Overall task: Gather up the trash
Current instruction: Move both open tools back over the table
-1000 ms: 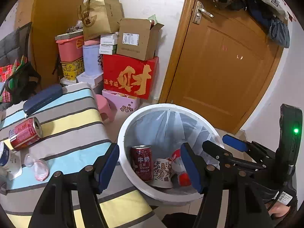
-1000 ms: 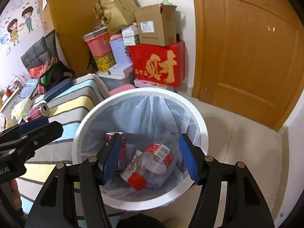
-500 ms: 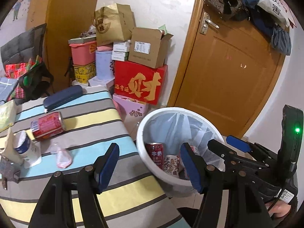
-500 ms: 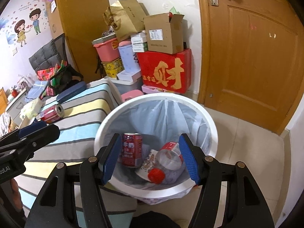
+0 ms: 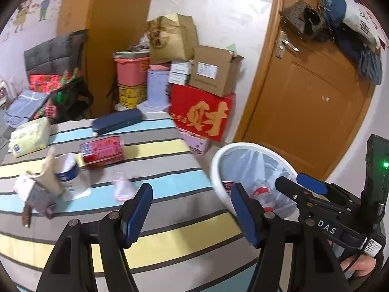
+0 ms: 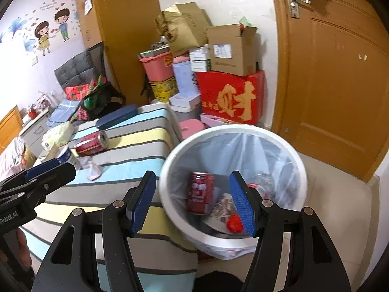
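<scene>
A white bin (image 6: 167, 170) lined with a clear bag stands beside the striped table (image 5: 170, 238). Inside lie a red milk can (image 6: 200, 192), a paper cup and a plastic bottle with a red cap (image 6: 234, 226). On the table rest a red can on its side (image 5: 102, 150), a crumpled clear wrapper (image 5: 121, 187) and a white cup with torn packaging (image 5: 68, 172). My left gripper (image 5: 192, 209) is open and empty above the table's near edge. My right gripper (image 6: 192, 204) is open and empty over the bin's near rim.
A dark blue case (image 5: 116, 121) and a tissue pack (image 5: 29, 136) lie at the table's far end. Stacked boxes, with a red one (image 5: 201, 114), stand against the wall. A wooden door (image 5: 311, 102) is on the right. A black bag (image 6: 102, 102) sits at the left.
Both grippers have drawn back from the bin and swung left toward the table. In the left view the bin slid right and the table's trash came into sight. Both stayed open.
</scene>
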A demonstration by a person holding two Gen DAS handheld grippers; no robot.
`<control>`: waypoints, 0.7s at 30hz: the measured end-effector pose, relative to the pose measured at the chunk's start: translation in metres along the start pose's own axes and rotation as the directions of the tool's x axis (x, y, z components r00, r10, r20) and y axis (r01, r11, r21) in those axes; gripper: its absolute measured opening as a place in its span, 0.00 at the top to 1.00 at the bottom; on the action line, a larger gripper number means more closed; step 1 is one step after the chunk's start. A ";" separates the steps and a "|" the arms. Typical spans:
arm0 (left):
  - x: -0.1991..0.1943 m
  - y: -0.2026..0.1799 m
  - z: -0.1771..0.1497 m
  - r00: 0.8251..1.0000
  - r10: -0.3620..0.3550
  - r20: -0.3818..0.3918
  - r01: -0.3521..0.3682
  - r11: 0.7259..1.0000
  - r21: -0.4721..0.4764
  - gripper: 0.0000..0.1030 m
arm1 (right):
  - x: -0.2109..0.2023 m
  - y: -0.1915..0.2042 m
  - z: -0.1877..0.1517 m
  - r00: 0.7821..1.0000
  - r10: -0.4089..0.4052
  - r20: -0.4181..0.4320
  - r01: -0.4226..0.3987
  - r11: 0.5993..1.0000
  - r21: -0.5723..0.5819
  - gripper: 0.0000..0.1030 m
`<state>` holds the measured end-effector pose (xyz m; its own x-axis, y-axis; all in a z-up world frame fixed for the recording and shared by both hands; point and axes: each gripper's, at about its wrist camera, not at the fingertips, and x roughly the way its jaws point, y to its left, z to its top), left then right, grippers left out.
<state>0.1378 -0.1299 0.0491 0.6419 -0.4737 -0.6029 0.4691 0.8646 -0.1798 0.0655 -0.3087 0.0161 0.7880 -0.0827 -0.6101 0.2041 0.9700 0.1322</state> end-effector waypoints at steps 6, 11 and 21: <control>-0.021 0.029 -0.005 0.999 0.045 0.029 -0.044 0.998 -0.039 0.35 | 0.001 0.019 -0.001 0.999 0.037 0.006 -0.036 0.999 -0.024 0.38; -0.039 0.057 -0.013 0.995 0.089 0.049 -0.085 0.994 -0.074 0.35 | 0.006 0.034 -0.003 0.997 0.075 0.003 -0.075 0.996 -0.039 0.38; -0.060 0.120 -0.032 0.978 0.203 0.040 -0.195 0.970 -0.148 0.35 | 0.022 0.070 -0.007 0.990 0.135 -0.034 -0.138 0.985 -0.105 0.38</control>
<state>0.1357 0.0076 0.0388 0.7473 -0.2945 -0.5957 0.2399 0.9555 -0.1715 0.0931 -0.2405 0.0062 0.7884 0.0569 -0.6126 0.0310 0.9908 0.1320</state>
